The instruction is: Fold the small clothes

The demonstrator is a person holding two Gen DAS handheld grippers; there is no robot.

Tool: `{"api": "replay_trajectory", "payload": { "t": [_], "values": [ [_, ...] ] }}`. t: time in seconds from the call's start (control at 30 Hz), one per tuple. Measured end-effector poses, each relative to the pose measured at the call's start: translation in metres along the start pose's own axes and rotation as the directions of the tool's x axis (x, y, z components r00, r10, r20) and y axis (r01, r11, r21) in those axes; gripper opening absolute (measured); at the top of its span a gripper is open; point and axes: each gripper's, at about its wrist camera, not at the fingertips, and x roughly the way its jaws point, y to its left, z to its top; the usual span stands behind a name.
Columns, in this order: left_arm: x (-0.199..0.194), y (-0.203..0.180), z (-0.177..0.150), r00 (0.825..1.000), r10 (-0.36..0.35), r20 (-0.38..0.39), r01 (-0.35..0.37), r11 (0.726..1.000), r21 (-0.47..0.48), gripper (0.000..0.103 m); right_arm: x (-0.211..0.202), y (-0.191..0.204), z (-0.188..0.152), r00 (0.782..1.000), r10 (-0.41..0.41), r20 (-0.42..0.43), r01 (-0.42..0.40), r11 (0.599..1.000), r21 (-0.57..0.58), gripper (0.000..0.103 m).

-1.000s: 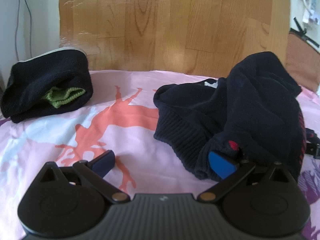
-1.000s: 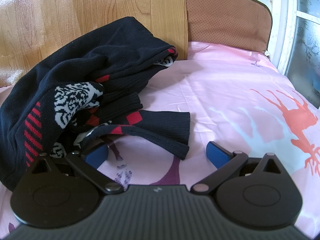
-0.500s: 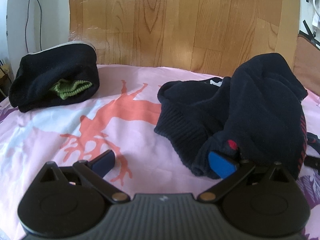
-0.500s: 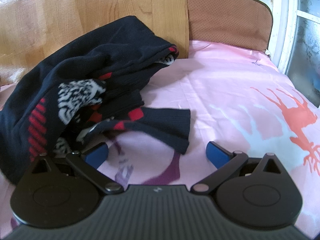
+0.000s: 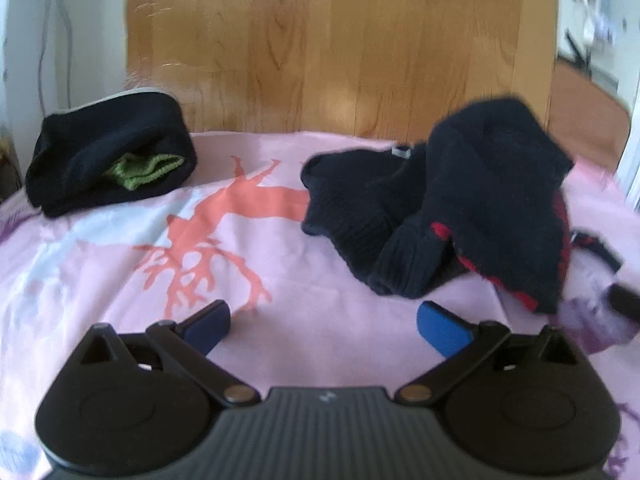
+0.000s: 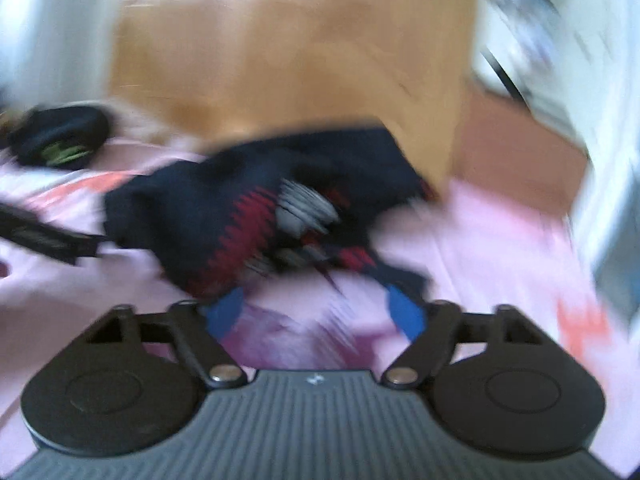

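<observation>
Lighting: soft daylight, brightest at the right edge. Glare on the headboard (image 5: 340, 52). Left wrist view: mild blur. Right wrist view: heavy motion smear; socks (image 6: 272, 208) indistinct. Fisheye bending, dark corners.

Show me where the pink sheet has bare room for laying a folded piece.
Bare sheet lies between the rolled bundle and the dark clothes pile. Right of the pile is crowded: a strap trails there.

Bed sheet (image 5: 100, 264): pink with a coral branching print. Sock pile (image 5: 460, 208): black with red and white patterning. Folded bundle (image 5: 108, 160): black, green inside.
</observation>
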Motion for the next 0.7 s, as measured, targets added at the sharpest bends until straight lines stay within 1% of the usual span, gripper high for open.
{"api": "replay_trajectory", "payload": {
  "t": [0.07, 0.13, 0.17, 0.23, 0.27, 0.3, 0.33, 0.37, 0.43, 0.5, 0.57, 0.6, 0.63, 0.67, 0.7],
  "values": [
    [-0.006, 0.01, -0.002, 0.999, 0.023, 0.026, -0.021, 0.998, -0.06, 0.103, 0.0, 0.022, 0.009, 0.997, 0.066, 0.033, -0.063, 0.994, -0.084, 0.067],
    [-0.01, 0.019, -0.002, 0.997, 0.06, 0.046, -0.054, 0.991, -0.123, 0.102, 0.013, 0.036, 0.014, 0.994, 0.11, 0.022, -0.106, 0.984, -0.146, 0.064],
    [-0.012, 0.023, -0.002, 0.996, 0.058, 0.061, -0.048, 0.987, -0.152, 0.102, 0.022, 0.045, 0.016, 0.993, 0.118, 0.015, -0.113, 0.977, -0.182, 0.058],
    [-0.013, 0.028, -0.001, 0.996, 0.054, 0.077, -0.039, 0.982, -0.184, 0.1, 0.042, 0.058, 0.02, 0.994, 0.109, -0.005, -0.108, 0.964, -0.242, 0.052],
    [-0.013, 0.03, -0.001, 0.995, 0.054, 0.078, -0.038, 0.98, -0.195, 0.099, 0.054, 0.063, 0.021, 0.995, 0.092, -0.025, -0.095, 0.957, -0.273, 0.04],
    [-0.013, 0.032, 0.0, 0.996, 0.051, 0.08, -0.033, 0.978, -0.204, 0.098, 0.064, 0.065, 0.021, 0.997, 0.069, -0.037, -0.077, 0.949, -0.305, 0.017],
    [-0.014, 0.034, 0.0, 0.995, 0.047, 0.086, -0.028, 0.977, -0.213, 0.098, 0.073, 0.063, 0.021, 0.998, 0.045, -0.041, -0.055, 0.944, -0.325, 0.008],
    [-0.016, 0.036, -0.001, 0.994, 0.045, 0.097, -0.022, 0.975, -0.222, 0.098, 0.078, 0.054, 0.026, 0.999, 0.032, -0.032, -0.04, 0.949, -0.312, 0.006],
    [-0.019, 0.037, -0.002, 0.992, 0.04, 0.119, -0.012, 0.975, -0.223, 0.098, 0.069, 0.029, 0.04, 1.0, 0.029, 0.005, -0.027, 0.973, -0.23, 0.005],
    [-0.02, 0.031, 0.0, 0.989, 0.031, 0.146, -0.005, 0.985, -0.173, 0.098, 0.049, 0.0, 0.062, 0.995, -0.019, 0.099, 0.035, 0.986, -0.164, 0.005],
    [-0.021, 0.017, 0.004, 0.982, 0.014, 0.19, -0.003, 0.998, -0.062, 0.098, 0.026, -0.029, 0.084, 0.979, -0.074, 0.189, 0.097, 0.989, -0.116, 0.005],
    [-0.022, 0.007, 0.006, 0.973, 0.017, 0.229, -0.02, 1.0, 0.009, 0.098, 0.017, -0.043, 0.095, 0.969, -0.1, 0.224, 0.124, 0.988, -0.097, 0.005],
    [-0.024, -0.006, 0.006, 0.957, 0.023, 0.291, -0.055, 0.993, 0.101, 0.098, 0.008, -0.056, 0.105, 0.959, -0.125, 0.254, 0.149, 0.986, -0.078, 0.004],
    [-0.025, -0.017, 0.005, 0.941, 0.026, 0.338, -0.092, 0.979, 0.181, 0.098, 0.002, -0.067, 0.113, 0.95, -0.146, 0.277, 0.171, 0.983, -0.067, 0.004],
    [-0.024, -0.032, 0.002, 0.924, 0.025, 0.382, -0.14, 0.951, 0.277, 0.098, -0.002, -0.074, 0.119, 0.937, -0.175, 0.304, 0.202, 0.978, -0.06, 0.002]
  ]
}}
